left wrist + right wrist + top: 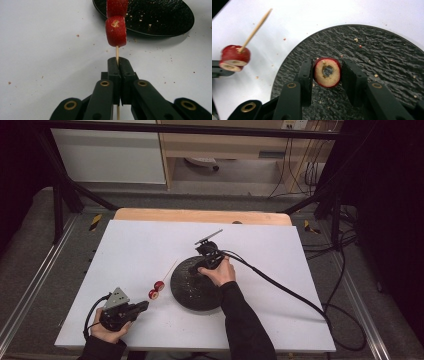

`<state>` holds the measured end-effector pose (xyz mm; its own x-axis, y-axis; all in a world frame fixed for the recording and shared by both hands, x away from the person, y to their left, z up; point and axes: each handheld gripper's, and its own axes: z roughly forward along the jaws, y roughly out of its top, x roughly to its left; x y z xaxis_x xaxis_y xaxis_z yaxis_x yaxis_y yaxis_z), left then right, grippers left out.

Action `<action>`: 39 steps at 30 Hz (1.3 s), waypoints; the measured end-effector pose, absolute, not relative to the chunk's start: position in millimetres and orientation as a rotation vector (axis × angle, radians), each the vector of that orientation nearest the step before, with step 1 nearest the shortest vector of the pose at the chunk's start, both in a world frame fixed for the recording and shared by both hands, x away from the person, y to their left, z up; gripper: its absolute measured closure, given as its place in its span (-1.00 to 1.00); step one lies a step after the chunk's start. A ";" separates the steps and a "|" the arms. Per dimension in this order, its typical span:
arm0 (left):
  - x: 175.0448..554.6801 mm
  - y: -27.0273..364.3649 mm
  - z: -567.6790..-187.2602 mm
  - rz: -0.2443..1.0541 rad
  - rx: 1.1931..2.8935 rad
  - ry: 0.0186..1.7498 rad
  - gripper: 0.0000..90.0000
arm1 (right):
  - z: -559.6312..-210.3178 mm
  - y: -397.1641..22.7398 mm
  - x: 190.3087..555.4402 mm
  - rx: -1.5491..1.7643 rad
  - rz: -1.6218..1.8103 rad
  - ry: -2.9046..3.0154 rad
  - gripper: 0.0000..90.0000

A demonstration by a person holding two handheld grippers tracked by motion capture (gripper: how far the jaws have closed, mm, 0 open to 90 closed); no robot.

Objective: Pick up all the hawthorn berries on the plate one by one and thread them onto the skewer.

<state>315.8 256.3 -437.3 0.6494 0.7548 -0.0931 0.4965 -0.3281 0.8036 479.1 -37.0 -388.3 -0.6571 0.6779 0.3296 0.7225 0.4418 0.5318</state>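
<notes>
On black plate [387,62], right gripper [327,75] straddles fruit slice [327,72], no writing

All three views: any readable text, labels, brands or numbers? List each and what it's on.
None readable.
The plate, the fruit slices on the skewer, the slice between the right gripper's jaws and the left gripper carry no print.
Yellow-black striped markers on the frame by the table are hazard stripes, no words.
</notes>
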 end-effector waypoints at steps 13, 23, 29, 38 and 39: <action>314.1 253.6 -436.0 0.383 2.000 0.965 0.97 | -387.6 -63.1 451.9 -1.270 -1.267 -2.485 0.40; 313.1 249.6 -434.2 0.387 2.003 0.954 0.97 | -396.9 -75.4 429.4 -1.297 -1.498 -2.338 0.40; 312.6 245.8 -433.3 0.385 1.999 0.947 0.97 | -404.9 -84.0 420.1 -1.326 -1.623 -2.238 0.40; 310.9 238.2 -431.5 0.387 1.993 0.936 0.97 | -412.9 -92.2 410.7 -1.374 -1.773 -2.107 0.40; 310.5 237.0 -431.4 0.386 1.991 0.936 0.97 | -413.5 -92.9 409.6 -1.380 -1.794 -2.088 0.40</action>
<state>310.5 237.0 -431.4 0.6679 0.7398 -0.0814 0.4672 -0.3316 0.8196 409.6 -92.9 -413.5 -0.5969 0.5708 0.5637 0.6433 -0.0794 0.7615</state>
